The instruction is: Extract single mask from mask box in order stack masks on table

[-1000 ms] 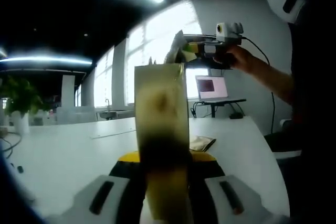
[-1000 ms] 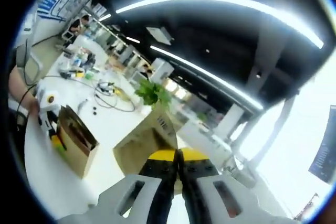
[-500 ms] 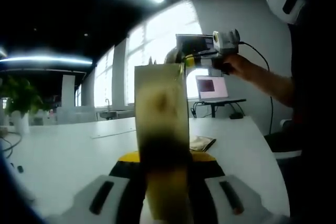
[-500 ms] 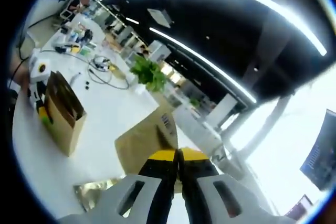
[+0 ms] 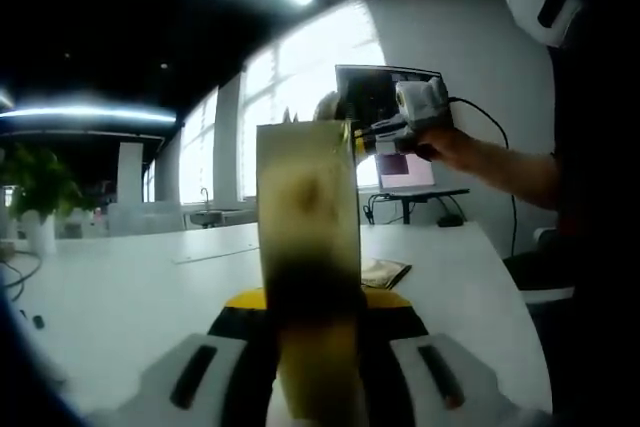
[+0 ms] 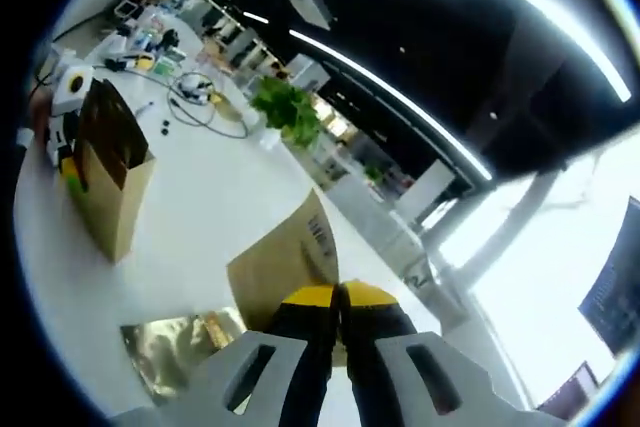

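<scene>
two grippers are working here: the left gripper (image 5: 318, 347) is clamping the tan cardboard mask box (image 5: 308, 237) upright between closed jaws, while the right gripper (image 6: 338, 347) is pinching a flat kraft-paper mask packet (image 6: 285, 262) with its jaws closed flat on it, above the white table (image 6: 190, 207). one shiny gold foil packet (image 6: 175, 347) is lying on the table below. to stack well, i'd judge the packet should be lowered flat and square onto that foil one — slowly, since thin paper flexes.
</scene>
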Available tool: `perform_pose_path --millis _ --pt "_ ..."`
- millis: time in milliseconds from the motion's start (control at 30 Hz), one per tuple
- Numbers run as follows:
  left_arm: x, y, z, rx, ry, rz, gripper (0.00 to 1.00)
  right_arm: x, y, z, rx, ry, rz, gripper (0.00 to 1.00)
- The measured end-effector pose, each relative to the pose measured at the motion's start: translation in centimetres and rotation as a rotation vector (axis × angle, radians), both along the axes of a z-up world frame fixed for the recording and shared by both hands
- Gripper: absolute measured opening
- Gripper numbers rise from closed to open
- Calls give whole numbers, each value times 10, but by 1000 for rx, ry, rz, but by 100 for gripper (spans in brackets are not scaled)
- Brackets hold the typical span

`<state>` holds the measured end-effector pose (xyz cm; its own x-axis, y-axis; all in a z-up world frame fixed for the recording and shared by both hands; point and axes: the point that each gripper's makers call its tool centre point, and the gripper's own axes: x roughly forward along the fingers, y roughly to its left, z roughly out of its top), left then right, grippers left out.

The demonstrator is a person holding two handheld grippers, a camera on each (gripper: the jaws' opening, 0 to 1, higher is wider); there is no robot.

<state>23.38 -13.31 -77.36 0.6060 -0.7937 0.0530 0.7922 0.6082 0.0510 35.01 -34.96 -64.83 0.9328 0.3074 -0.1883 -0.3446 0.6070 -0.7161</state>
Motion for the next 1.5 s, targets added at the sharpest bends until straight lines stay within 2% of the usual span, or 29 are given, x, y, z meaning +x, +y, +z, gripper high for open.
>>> perform_pose_path --millis 167,533,633,967,1133,1167,1200,1500 --pt "0 0 0 0 2 0 33 8 -1 -10 -32 8 4 0" --pt "0 -1 0 -2 4 -2 33 21 -7 -44 -107 65 -5 0" --pt "0 -1 0 -3 5 -2 33 15 -6 -53 -148 77 5 0" --pt "0 -1 0 -3 6 -4 33 -14 2 -63 -167 91 55 0" --pt "0 -1 0 -3 6 -4 33 -30 7 -76 -237 97 61 0" --pt "0 -1 0 -3 6 -3 33 -43 15 -92 -337 105 81 0" --pt "0 -1 0 -3 6 -3 33 -45 15 -94 -348 105 78 0" --pt "0 -1 0 0 4 -1 33 -59 19 -110 -333 123 94 0"
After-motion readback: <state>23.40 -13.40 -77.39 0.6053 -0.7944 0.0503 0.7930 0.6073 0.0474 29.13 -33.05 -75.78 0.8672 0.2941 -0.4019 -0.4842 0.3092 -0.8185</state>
